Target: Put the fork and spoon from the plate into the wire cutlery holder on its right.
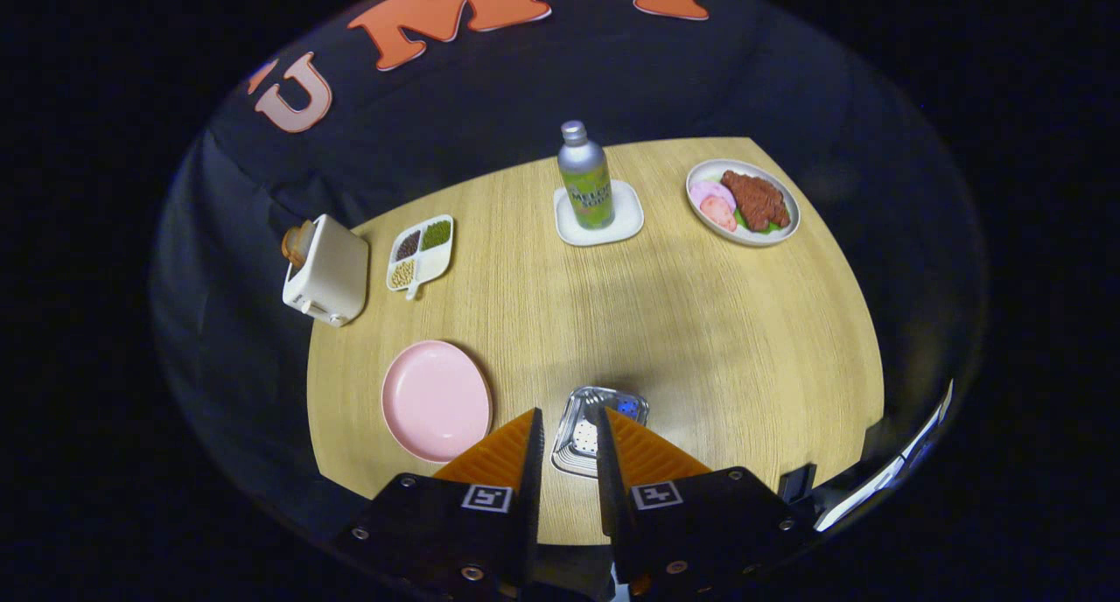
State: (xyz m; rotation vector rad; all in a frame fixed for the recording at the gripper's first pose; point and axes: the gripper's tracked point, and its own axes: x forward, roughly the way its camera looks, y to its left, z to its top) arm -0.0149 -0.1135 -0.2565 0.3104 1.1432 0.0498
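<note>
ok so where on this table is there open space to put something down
The widest bare wood lies mid-table, between the pink plate, the bottle on its coaster and the food plate, stretching to the right edge. The left side is crowded: toaster and sectioned dish. The tongs hang slightly parted over the metal holder.

Gripper (570, 427) above wire cutlery holder (588, 431) — fingers slightly apart, empty.

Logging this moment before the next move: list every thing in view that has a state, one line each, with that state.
gripper: fingers slightly apart, holding nothing, above the cutlery holder
pink plate: empty, no fork or spoon on it
cutlery holder: upright between the fingers; contents unclear
bottle: upright, capped, on a white coaster
toaster: toast sticking out of its slot
divided dish: filled with beans
oval plate: loaded with food
</note>
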